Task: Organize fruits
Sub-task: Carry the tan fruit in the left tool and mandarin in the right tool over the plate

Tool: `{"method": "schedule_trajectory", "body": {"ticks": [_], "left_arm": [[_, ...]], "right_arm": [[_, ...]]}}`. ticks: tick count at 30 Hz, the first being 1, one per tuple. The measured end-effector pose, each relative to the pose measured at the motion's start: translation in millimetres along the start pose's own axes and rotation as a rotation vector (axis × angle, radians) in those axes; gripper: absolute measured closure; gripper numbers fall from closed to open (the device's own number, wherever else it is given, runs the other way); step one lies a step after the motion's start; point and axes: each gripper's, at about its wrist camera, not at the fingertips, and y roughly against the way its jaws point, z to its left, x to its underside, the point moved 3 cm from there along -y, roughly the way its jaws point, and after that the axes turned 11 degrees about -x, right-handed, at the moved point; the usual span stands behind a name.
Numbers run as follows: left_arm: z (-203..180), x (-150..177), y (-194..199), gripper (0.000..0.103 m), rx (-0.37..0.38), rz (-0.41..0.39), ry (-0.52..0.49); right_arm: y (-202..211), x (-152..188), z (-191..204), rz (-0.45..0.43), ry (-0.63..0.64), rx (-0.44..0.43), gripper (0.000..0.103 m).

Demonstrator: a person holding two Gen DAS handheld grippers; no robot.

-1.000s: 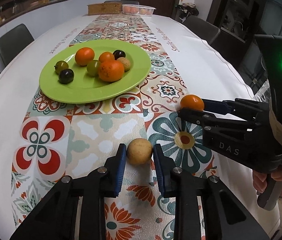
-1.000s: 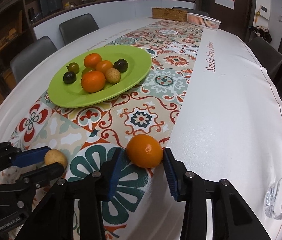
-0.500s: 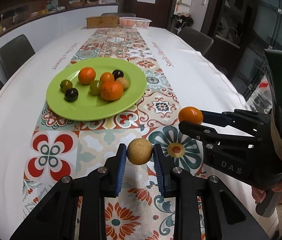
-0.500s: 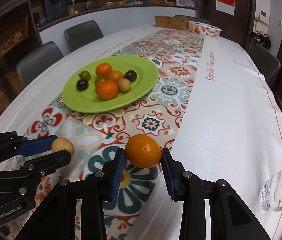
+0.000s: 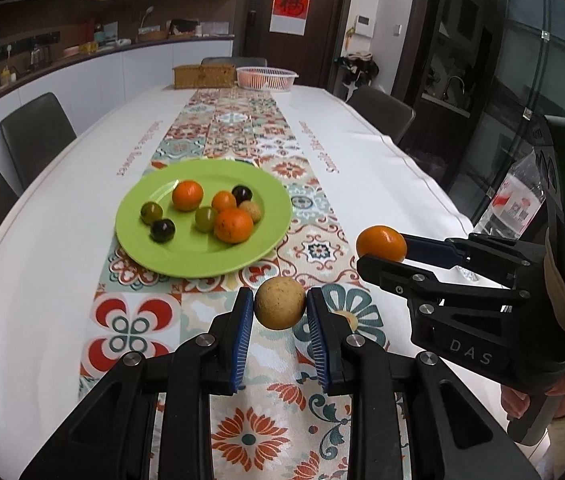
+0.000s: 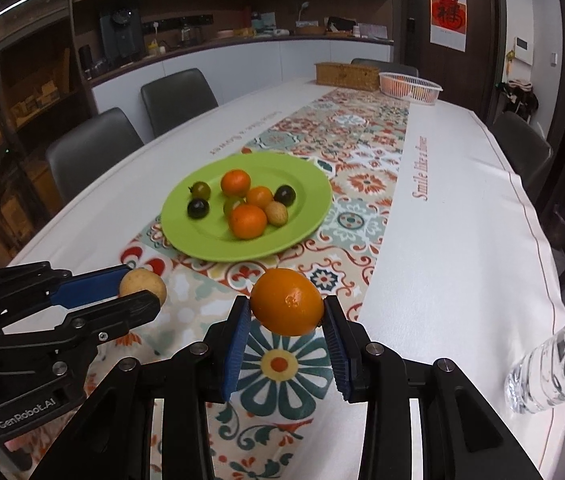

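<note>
My left gripper (image 5: 279,312) is shut on a round tan fruit (image 5: 279,303) and holds it above the patterned table runner. My right gripper (image 6: 287,316) is shut on an orange (image 6: 286,301), also lifted off the table. In the left wrist view the orange (image 5: 381,242) is to the right of the tan fruit; in the right wrist view the tan fruit (image 6: 142,284) is at the left. Ahead lies a green plate (image 5: 154,248) (image 6: 306,216) with several oranges, dark and green small fruits and one tan fruit.
A clear plastic water bottle (image 6: 554,368) lies at the right table edge. A wicker box (image 5: 203,76) and a white basket (image 5: 266,78) stand at the table's far end. Grey chairs (image 5: 36,136) line both sides.
Both grippers have risen from the table, lifting the tan fruit and the orange, and the plate now looks farther away and lower.
</note>
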Motion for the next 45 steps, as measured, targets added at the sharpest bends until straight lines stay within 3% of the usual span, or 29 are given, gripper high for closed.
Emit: {"method": "schedule_trajectory", "body": {"ticks": [9, 25, 45], "left_arm": [[15, -19, 10, 0.076, 0.001, -0.061, 0.000], [55, -57, -10, 0.076, -0.031, -0.110, 0.002], [88, -83, -79, 0.076, -0.050, -0.066, 0.002]], "right_arm": [[6, -19, 12, -0.047, -0.006, 0.009, 0.065], [-15, -64, 26, -0.102, -0.002, 0.022, 0.065], [-87, -99, 10, -0.049, -0.006, 0.028, 0.065]]}}
